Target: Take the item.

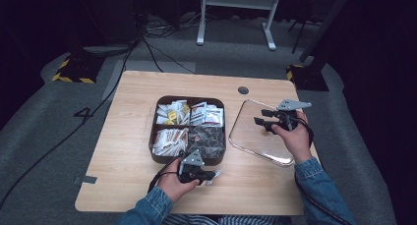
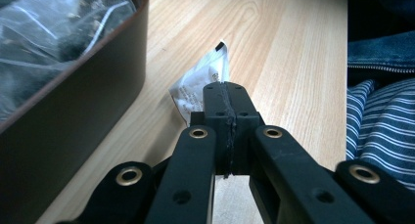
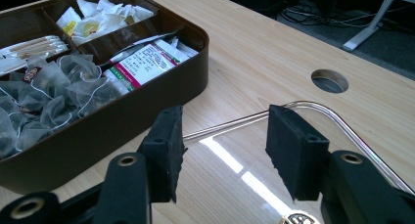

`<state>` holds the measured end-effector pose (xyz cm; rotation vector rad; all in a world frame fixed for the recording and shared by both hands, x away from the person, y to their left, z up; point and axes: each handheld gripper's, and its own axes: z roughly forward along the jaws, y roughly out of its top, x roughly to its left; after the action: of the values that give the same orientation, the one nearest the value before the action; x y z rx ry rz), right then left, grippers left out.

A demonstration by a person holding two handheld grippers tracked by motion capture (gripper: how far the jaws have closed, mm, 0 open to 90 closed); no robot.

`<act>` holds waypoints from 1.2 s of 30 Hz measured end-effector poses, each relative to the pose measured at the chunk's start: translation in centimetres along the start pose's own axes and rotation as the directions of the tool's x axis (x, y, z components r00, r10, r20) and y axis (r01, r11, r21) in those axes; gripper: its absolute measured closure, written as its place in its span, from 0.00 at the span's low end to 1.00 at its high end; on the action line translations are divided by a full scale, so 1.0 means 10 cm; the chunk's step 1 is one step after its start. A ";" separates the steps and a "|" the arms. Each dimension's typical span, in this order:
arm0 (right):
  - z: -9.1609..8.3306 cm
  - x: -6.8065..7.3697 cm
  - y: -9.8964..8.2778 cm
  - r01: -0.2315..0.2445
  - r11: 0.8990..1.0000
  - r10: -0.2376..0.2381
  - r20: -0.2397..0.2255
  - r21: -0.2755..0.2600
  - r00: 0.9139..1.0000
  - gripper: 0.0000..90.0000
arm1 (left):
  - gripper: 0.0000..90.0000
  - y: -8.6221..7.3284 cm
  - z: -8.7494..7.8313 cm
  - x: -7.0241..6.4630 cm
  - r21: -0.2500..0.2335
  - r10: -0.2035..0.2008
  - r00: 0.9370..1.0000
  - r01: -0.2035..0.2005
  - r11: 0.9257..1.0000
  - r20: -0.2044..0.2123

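The left gripper pinches a thin, light, floppy sachet by its edge; the right gripper stands released above the clear lid

Both forearms wear blue denim sleeves with stitched cuffs, and a blue-and-white striped garment shows beneath them. The left gripper is matte black, topped by a grey three-cornered plate, with a black cable looping off its rear. Its arms carry brass-ringed rivets and small round holes, and dark pads with rough edges line the fingertips. The right gripper is of the same black build, with a matching grey plate, thick block-shaped foam pads and a brass-ringed rivet on each arm.
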<state>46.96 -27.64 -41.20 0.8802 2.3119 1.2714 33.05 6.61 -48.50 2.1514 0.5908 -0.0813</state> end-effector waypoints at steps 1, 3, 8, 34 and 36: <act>0.00 0.00 0.00 0.000 1.000 0.000 0.000 0.000 1.000 0.55 | 0.99 0.00 0.01 0.00 0.006 0.004 1.000 -0.004 1.000 0.002; 0.00 0.00 0.00 -0.001 1.000 0.001 -0.001 -0.001 1.000 0.54 | 0.98 0.00 0.02 0.00 0.010 -0.001 1.000 0.000 1.000 0.012; 0.00 -0.01 0.00 -0.005 1.000 0.005 0.002 -0.002 1.000 0.54 | 0.85 0.00 0.04 0.00 -0.014 -0.037 0.999 0.038 0.999 0.038; 0.00 -0.01 0.00 -0.019 1.000 0.019 0.004 -0.011 1.000 0.52 | 0.69 0.15 -0.50 0.03 -0.215 -0.060 0.996 0.044 0.976 -0.071; 0.00 -0.01 -0.01 -0.021 1.000 0.021 0.004 -0.012 1.000 0.52 | 0.69 0.16 -0.57 0.03 -0.233 -0.064 0.994 0.042 0.972 -0.087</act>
<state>47.04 -27.74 -41.24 0.9042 2.2955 1.2899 33.16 10.33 -43.92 1.9217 0.6780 0.0580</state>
